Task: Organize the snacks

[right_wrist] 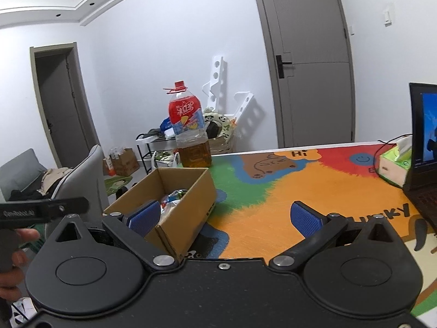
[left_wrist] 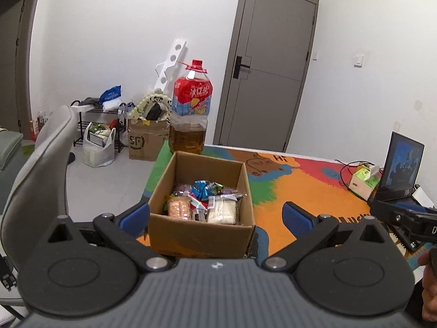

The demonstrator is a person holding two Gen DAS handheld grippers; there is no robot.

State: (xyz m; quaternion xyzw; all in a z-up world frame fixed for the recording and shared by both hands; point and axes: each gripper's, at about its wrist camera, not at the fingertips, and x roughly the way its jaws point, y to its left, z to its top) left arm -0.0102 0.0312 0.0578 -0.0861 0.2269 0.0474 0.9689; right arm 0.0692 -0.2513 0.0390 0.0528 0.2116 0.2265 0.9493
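Note:
An open cardboard box [left_wrist: 200, 235] stands on a colourful table mat [left_wrist: 308, 191] and holds several wrapped snacks [left_wrist: 203, 202]: pink, blue and white packets. My left gripper [left_wrist: 215, 216] hovers just in front of the box, open, its blue pads on either side of the near wall with nothing held. In the right wrist view the same box [right_wrist: 188, 207] lies to the left, snacks [right_wrist: 172, 199] showing inside. My right gripper [right_wrist: 225, 216] is open and empty over the mat [right_wrist: 273, 199], its left pad beside the box's near corner.
A large oil bottle [left_wrist: 191, 109] with a red cap stands behind the box. A tissue box [left_wrist: 364, 180] and an open laptop [left_wrist: 401, 172] sit at the right. A grey chair [left_wrist: 46, 169] is left of the table. Bags and boxes [left_wrist: 144, 139] crowd the floor by the wall.

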